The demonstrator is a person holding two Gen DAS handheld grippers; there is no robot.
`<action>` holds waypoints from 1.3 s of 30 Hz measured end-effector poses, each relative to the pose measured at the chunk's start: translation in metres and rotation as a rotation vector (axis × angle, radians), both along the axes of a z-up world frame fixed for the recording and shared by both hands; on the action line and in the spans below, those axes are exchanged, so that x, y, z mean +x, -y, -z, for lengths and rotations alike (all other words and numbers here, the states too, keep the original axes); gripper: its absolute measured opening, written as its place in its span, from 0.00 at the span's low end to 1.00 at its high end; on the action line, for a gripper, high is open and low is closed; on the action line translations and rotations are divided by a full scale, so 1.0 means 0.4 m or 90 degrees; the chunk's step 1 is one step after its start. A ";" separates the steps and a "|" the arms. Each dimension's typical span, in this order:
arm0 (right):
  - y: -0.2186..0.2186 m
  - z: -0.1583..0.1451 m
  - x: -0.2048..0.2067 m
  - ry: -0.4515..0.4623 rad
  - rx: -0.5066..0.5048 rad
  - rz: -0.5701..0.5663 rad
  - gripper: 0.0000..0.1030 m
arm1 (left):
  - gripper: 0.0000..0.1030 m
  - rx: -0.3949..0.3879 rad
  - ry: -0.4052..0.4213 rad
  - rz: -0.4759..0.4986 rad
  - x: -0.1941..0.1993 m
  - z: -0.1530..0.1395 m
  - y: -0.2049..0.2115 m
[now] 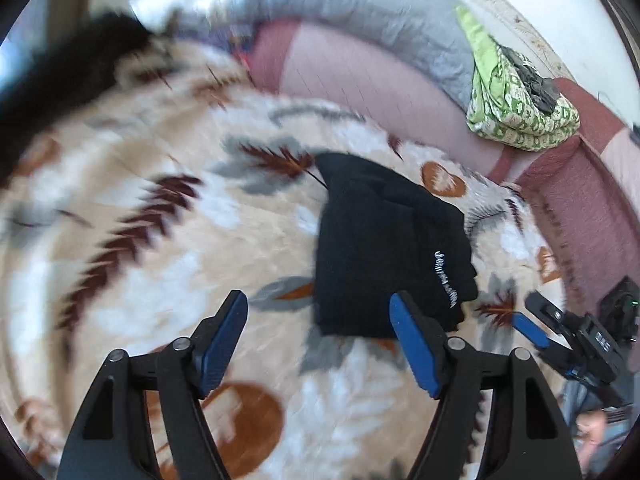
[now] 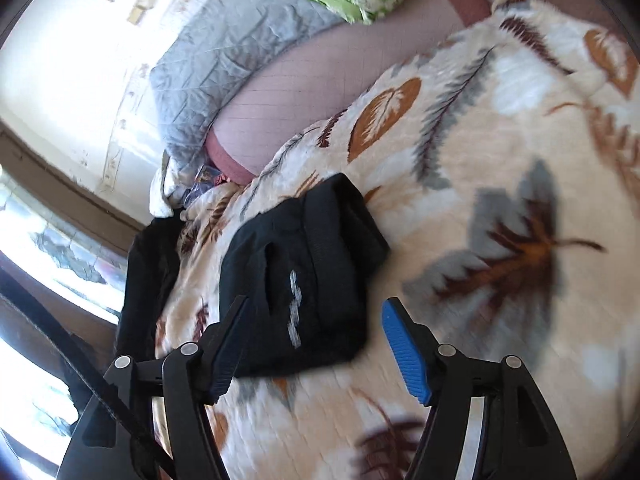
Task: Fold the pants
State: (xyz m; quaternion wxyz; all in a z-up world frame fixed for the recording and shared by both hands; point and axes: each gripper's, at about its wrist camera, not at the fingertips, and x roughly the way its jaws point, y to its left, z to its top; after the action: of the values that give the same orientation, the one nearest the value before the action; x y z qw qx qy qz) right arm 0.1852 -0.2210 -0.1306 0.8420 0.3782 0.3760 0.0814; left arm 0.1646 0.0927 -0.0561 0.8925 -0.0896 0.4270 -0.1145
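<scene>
The black pants (image 1: 384, 248) lie folded into a compact bundle on the leaf-patterned blanket (image 1: 160, 240), white lettering facing up. My left gripper (image 1: 318, 316) is open and empty, hovering just short of the bundle's near edge. My right gripper (image 2: 316, 320) is open and empty, its left finger near the bundle (image 2: 304, 280). The right gripper also shows in the left wrist view (image 1: 536, 320) at the right, beside the bundle.
A second dark garment (image 2: 148, 276) lies at the blanket's left edge, also seen in the left wrist view (image 1: 80, 60). A green patterned cloth (image 1: 516, 96) sits on the pink sofa back (image 1: 360, 76). A grey quilt (image 2: 224, 52) lies behind.
</scene>
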 end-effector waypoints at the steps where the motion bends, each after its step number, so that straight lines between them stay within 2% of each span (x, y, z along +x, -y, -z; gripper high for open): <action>1: 0.001 -0.003 -0.029 0.002 -0.015 0.001 0.71 | 0.75 0.017 0.023 -0.013 -0.029 -0.012 -0.004; 4: -0.013 -0.007 -0.119 0.004 -0.071 0.012 0.71 | 0.83 0.068 0.123 -0.082 -0.137 -0.061 -0.018; 6: -0.026 -0.010 -0.161 0.007 -0.090 0.024 0.71 | 0.97 0.100 0.206 -0.129 -0.211 -0.094 -0.030; 7: -0.032 -0.013 -0.182 0.009 -0.099 0.030 0.71 | 1.00 0.114 0.257 -0.153 -0.255 -0.116 -0.032; 9: -0.044 -0.020 -0.221 0.020 -0.125 0.040 0.71 | 1.00 0.124 0.328 -0.178 -0.318 -0.153 -0.031; 12: -0.080 -0.030 -0.266 0.040 -0.179 0.059 0.75 | 1.00 0.117 0.399 -0.185 -0.383 -0.192 -0.025; 15: -0.115 -0.024 -0.289 0.043 -0.204 0.054 0.75 | 1.00 0.112 0.370 -0.147 -0.398 -0.202 -0.012; 17: -0.143 -0.016 -0.297 0.042 -0.218 0.039 0.75 | 1.00 0.110 0.316 -0.103 -0.386 -0.189 0.003; 22: -0.177 0.001 -0.316 0.032 -0.249 0.023 0.75 | 1.00 0.145 0.168 -0.086 -0.348 -0.079 0.032; 26: -0.181 0.001 -0.323 0.034 -0.274 0.031 0.78 | 1.00 0.157 0.095 -0.059 -0.350 -0.009 0.050; 28: -0.179 0.003 -0.324 0.031 -0.287 0.040 0.79 | 1.00 0.156 0.074 -0.048 -0.347 0.008 0.058; 39: -0.193 0.015 -0.314 0.015 -0.339 0.041 0.80 | 1.00 0.174 0.035 -0.032 -0.336 0.041 0.074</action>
State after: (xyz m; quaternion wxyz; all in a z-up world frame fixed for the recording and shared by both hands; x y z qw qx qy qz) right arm 0.0595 -0.1436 -0.1367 0.9183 0.1541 0.3620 -0.0429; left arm 0.0302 0.0633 -0.0724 0.9102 0.0253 0.4118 -0.0351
